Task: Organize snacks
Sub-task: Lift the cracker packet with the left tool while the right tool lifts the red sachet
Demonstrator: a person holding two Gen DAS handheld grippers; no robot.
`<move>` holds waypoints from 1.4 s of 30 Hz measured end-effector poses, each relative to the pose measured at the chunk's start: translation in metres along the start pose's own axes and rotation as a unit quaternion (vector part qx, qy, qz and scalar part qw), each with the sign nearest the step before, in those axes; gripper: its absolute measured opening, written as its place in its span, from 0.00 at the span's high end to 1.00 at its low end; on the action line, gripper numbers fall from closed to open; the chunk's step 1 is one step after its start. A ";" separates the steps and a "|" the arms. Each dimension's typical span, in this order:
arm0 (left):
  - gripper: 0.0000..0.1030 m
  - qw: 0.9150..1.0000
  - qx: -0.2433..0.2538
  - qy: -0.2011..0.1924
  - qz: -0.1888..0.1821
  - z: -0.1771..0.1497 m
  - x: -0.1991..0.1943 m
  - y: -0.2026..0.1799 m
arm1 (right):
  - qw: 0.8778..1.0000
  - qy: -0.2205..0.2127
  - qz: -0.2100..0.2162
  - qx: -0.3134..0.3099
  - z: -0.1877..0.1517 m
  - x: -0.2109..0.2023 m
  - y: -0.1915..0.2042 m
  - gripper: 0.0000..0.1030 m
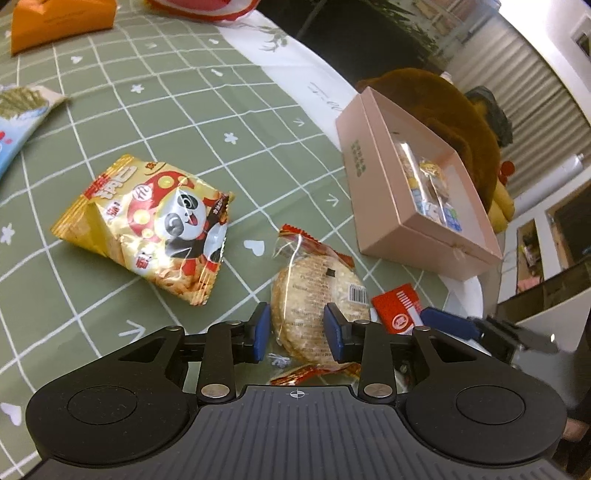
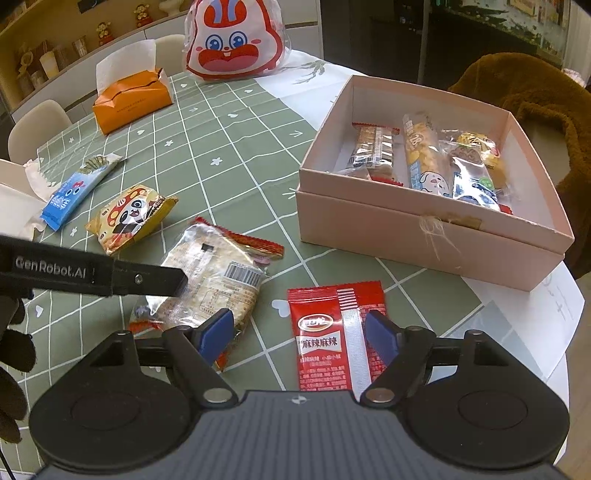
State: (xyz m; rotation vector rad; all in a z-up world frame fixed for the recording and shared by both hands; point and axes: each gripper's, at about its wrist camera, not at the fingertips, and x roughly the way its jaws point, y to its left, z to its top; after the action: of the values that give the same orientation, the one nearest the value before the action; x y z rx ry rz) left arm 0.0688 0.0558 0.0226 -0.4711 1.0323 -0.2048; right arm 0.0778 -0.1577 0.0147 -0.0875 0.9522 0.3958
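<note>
tbl (image 2: 229,147): green grid cloth | shelf w/ figurines (image 2: 103,31) behind | L grip (image 1: 295,328) released | R grip (image 2: 301,330) released

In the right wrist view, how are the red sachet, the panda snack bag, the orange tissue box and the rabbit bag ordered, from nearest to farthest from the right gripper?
From the right gripper:
1. Red sachet, between its fingers.
2. Panda snack bag, left of middle.
3. Orange tissue box, far left.
4. Rabbit bag, at the table's far edge.
</note>
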 end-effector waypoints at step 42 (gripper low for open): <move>0.61 0.993 0.113 -0.018 0.000 0.006 0.014 -0.071 | 0.999 0.009 -0.001 -0.037 -0.032 -0.016 -0.020 0.23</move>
State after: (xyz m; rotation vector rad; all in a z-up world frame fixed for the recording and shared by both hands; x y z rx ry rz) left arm 0.0849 -0.0107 0.0472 -0.2686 0.9601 -0.3094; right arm 0.0524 -0.1887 0.0066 -0.1596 0.9559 0.4300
